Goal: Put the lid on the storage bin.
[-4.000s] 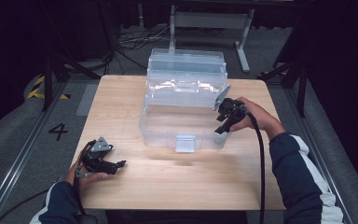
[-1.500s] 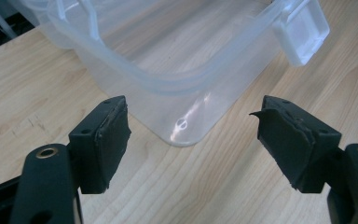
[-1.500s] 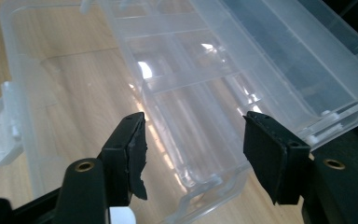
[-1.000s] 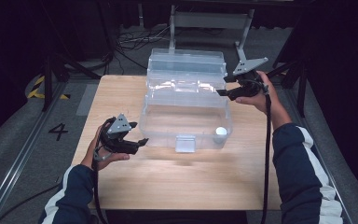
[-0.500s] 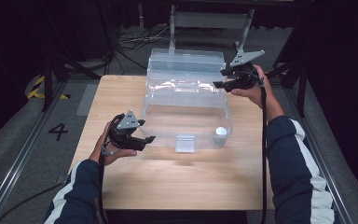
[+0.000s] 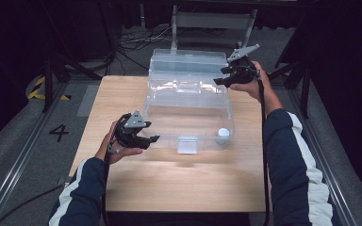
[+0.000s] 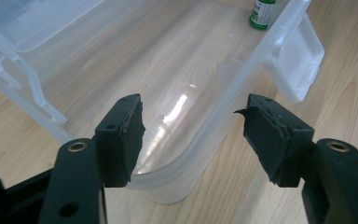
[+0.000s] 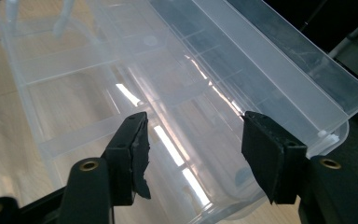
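Black left tool with jaws spread wide at the near left corner of the clear plastic box, right tool likewise open beside the raised lid's right end, box standing mid-surface, small green-labelled bottle inside it.

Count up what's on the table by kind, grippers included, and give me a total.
Clear plastic box, lid open: 1
Small bottle with white cap, inside the box: 1
Handheld grippers, left gripper and right gripper, both open: 2
Total: 4
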